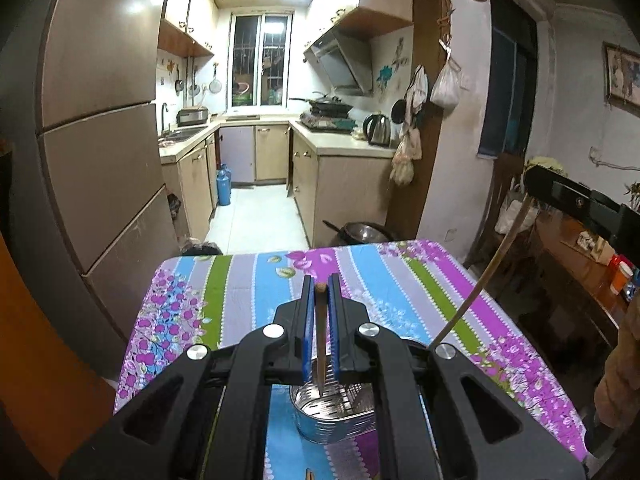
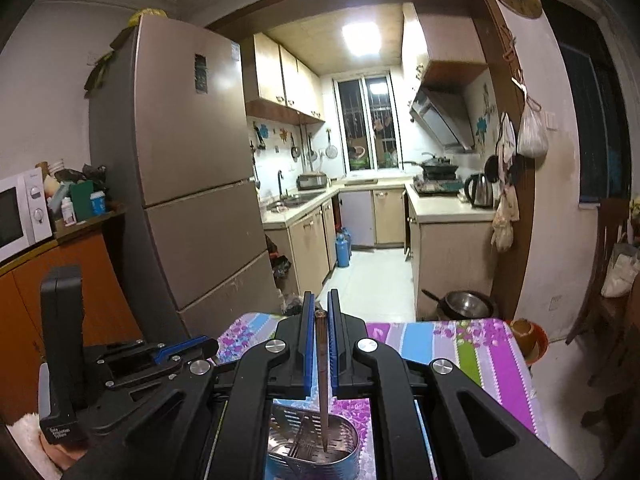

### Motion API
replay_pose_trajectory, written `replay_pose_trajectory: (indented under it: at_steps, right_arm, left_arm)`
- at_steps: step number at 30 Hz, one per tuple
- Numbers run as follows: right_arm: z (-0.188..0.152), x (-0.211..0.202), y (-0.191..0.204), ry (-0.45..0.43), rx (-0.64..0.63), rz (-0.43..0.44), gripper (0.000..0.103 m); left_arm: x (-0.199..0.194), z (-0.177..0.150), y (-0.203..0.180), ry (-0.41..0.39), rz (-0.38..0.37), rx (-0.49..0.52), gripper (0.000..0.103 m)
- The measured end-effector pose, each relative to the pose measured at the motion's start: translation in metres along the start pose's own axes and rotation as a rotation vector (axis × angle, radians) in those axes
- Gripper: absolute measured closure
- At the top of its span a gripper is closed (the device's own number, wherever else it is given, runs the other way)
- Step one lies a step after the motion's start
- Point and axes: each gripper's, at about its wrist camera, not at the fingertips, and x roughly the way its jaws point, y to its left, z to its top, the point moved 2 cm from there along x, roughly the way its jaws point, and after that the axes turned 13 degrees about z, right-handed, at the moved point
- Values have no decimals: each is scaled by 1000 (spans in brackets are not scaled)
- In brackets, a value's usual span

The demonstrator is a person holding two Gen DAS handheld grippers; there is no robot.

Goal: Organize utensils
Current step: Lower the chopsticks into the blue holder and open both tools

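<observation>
My left gripper point(image 1: 320, 285) is shut on a brown chopstick point(image 1: 320, 332) that points down into a round metal utensil holder point(image 1: 334, 414) on the flowered tablecloth point(image 1: 248, 280). My right gripper point(image 2: 319, 303) is shut on a second dark chopstick point(image 2: 322, 376); its tip hangs inside the same holder point(image 2: 316, 448), beside the inner divider. In the left wrist view the right gripper point(image 1: 576, 200) shows at the right edge with its pale chopstick point(image 1: 476, 284) slanting down. In the right wrist view the left gripper point(image 2: 132, 364) shows at the lower left.
The table point(image 2: 480, 344) stands in front of a tall fridge point(image 2: 180, 180) and the kitchen doorway. A metal wok point(image 2: 466, 304) sits on the floor behind the table. An orange cabinet with a microwave point(image 2: 20, 212) is at the left. A wooden chair point(image 2: 608, 272) is at the right.
</observation>
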Motion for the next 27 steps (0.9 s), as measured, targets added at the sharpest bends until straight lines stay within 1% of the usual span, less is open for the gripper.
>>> replay_pose_trajectory:
  at_steps: [5, 8, 11, 12, 16, 19, 23, 26, 27]
  right_arm:
    - [-18, 19, -1, 42, 1, -11, 96]
    - [-26, 28, -2, 77, 5, -24, 95]
    - [-32, 32, -3, 94, 7, -38, 93]
    - [-33, 33, -4, 97, 13, -41, 90]
    - [-39, 29, -7, 94, 19, -40, 90]
    - [-40, 20, -8, 79, 22, -39, 90]
    - [-43, -2, -5, 47, 41, -14, 90]
    - [-48, -26, 3, 26, 29, 2, 90]
    - [-50, -33, 7, 20, 23, 7, 90]
  left_arm:
    - [15, -16, -4, 34, 42, 15, 98]
    - [19, -22, -7, 26, 92, 27, 97]
    - [23, -25, -6, 47, 96, 16, 97]
    - [23, -25, -6, 50, 100, 14, 97]
    - [25, -29, -4, 54, 101, 10, 96]
    - [19, -31, -3, 32, 106, 10, 96]
    - [-1, -30, 8, -8, 95, -24, 96]
    - [-26, -33, 17, -63, 106, -32, 97]
    - [-35, -34, 20, -79, 95, -38, 96]
